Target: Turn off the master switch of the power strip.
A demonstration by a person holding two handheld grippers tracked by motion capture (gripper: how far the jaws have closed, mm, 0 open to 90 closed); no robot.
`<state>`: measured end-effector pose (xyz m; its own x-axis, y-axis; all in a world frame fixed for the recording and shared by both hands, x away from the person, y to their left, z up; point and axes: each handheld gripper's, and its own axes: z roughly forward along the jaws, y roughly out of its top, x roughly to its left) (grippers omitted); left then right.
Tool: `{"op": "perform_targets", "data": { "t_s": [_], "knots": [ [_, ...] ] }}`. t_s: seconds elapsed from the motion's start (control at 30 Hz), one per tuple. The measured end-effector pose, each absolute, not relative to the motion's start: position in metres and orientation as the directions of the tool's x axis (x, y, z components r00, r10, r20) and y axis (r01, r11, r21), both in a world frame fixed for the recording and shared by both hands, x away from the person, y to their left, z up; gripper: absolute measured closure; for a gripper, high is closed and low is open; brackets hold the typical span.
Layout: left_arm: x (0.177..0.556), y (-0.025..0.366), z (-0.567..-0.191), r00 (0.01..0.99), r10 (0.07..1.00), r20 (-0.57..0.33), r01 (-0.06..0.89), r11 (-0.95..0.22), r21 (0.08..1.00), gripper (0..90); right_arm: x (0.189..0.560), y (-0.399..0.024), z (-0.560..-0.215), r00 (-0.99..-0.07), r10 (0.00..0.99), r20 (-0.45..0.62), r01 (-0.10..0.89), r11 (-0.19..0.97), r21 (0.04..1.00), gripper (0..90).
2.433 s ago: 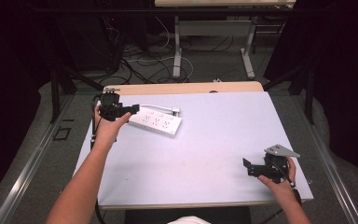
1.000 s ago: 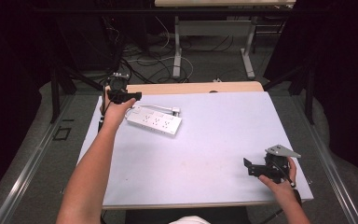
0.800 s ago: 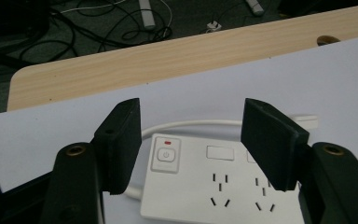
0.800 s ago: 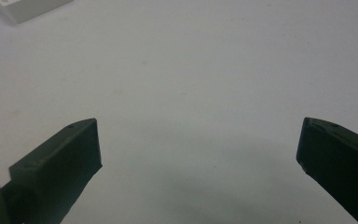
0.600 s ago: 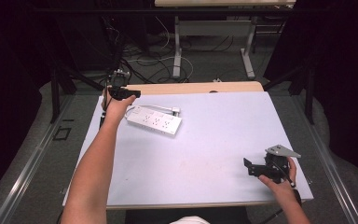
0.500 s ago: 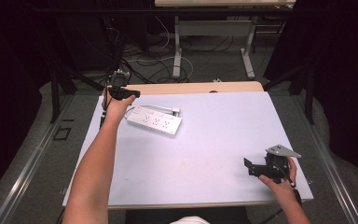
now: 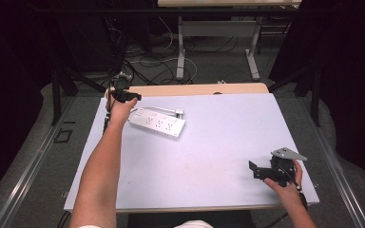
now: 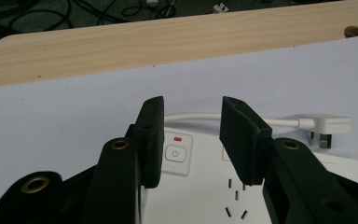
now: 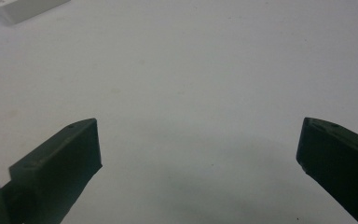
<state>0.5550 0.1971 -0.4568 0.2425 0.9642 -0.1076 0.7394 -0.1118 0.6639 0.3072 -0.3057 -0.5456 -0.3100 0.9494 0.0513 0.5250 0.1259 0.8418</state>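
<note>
With jaws just narrowing on nothing above the power strip [image 8: 205,186], the left gripper [image 8: 191,135] may miss its power button [image 8: 176,154] if misaligned.

The power strip [image 7: 157,123] lies on the table's [image 7: 209,142] far left — its plug [image 7: 178,113] just behind it.

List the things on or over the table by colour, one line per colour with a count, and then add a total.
White: 2, the power strip and its plug, joined by a white cord.
Black: 2, the left tongs over the strip's switch end, jaws just closing with nothing pressed between them, and the right tongs near the table's right front, open.
Total: 4
</note>
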Motion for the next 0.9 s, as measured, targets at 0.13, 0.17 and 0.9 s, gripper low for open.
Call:
{"op": "perform_targets", "data": {
  "t_s": [0.13, 0.17, 0.9],
  "knots": [
    [0.557, 0.195, -0.46, 0.239, 0.964, -0.116, 0.747, -0.106, 0.657, 63.0, 0.306, -0.307, -0.544, -0.309, 0.949, 0.066, 0.533, 0.116, 0.838, 0.0],
    [0.557, 0.194, -0.461, 0.24, 0.963, -0.12, 0.749, -0.106, 0.654, 63.9, 0.307, -0.307, -0.545, -0.307, 0.95, 0.065, 0.534, 0.115, 0.837, 0.0],
    [0.563, 0.19, -0.477, 0.229, 0.965, -0.126, 0.78, -0.104, 0.617, 81.4, 0.304, -0.308, -0.544, -0.316, 0.947, 0.061, 0.526, 0.121, 0.842, 0.0]
  ]
}}
